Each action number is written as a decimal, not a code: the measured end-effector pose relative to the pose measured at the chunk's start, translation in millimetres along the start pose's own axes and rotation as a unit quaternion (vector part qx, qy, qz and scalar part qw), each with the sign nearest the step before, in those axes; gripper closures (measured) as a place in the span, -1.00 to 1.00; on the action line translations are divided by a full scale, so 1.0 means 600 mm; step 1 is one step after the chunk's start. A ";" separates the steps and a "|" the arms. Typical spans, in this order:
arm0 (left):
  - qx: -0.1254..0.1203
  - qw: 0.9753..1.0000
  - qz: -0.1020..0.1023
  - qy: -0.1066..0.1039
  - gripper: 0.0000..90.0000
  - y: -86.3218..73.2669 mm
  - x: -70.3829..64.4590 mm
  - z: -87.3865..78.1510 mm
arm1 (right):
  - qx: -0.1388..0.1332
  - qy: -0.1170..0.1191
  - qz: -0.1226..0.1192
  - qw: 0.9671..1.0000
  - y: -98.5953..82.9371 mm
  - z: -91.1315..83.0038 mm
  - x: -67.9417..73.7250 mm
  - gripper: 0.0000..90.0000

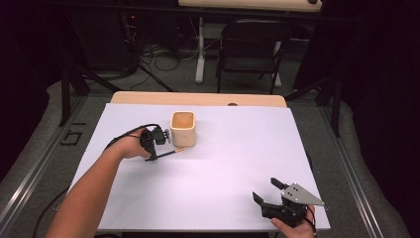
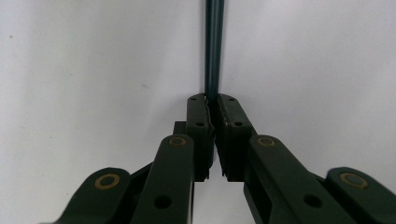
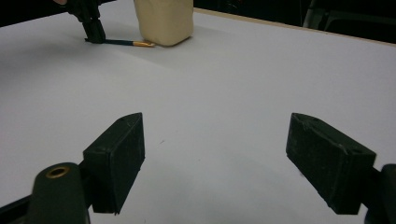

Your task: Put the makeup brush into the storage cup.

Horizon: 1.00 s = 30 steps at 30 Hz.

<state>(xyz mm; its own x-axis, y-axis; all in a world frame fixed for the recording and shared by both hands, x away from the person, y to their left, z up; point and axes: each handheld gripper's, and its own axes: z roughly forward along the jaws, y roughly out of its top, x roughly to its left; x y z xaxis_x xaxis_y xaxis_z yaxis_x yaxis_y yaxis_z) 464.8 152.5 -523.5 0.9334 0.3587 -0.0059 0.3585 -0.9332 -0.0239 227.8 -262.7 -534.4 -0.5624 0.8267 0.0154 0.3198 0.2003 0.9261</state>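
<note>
White sheet over a wooden table (image 1: 208, 173), dark room beyond. Left gripper (image 1: 150, 157) pinches a slim dark pencil with a brass-coloured end (image 1: 168, 152), jaws closed on its shaft; the pencil lies low on the sheet, tip just beside a cream square ceramic cup (image 1: 183, 129). Right gripper (image 1: 271, 191) idles wide open, well apart. Likely next: lift, tilt upright, drop into the cup. The cup's inside is hard to read.
</note>
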 end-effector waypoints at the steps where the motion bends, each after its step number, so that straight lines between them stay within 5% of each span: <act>1: 0.003 1.000 0.001 0.000 0.87 0.001 0.000 0.000 | 0.000 0.000 0.000 1.000 0.000 0.000 0.000 -0.57; 22: 0.013 1.000 0.026 -0.002 0.89 0.006 -0.021 -0.003 | 0.001 -0.001 0.004 1.000 0.000 0.000 -0.001 -0.56; 30: 0.003 1.000 0.020 -0.001 0.89 0.007 -0.035 -0.016 | 0.001 -0.002 0.002 1.000 0.000 0.001 -0.001 -0.56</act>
<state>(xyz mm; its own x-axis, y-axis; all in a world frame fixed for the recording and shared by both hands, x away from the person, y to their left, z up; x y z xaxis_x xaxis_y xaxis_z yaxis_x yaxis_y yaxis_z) 447.1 140.7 -513.8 0.9472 0.3204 -0.0084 0.3201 -0.9469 -0.0295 228.5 -262.8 -534.7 -0.5588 0.8291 0.0172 0.3238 0.1991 0.9249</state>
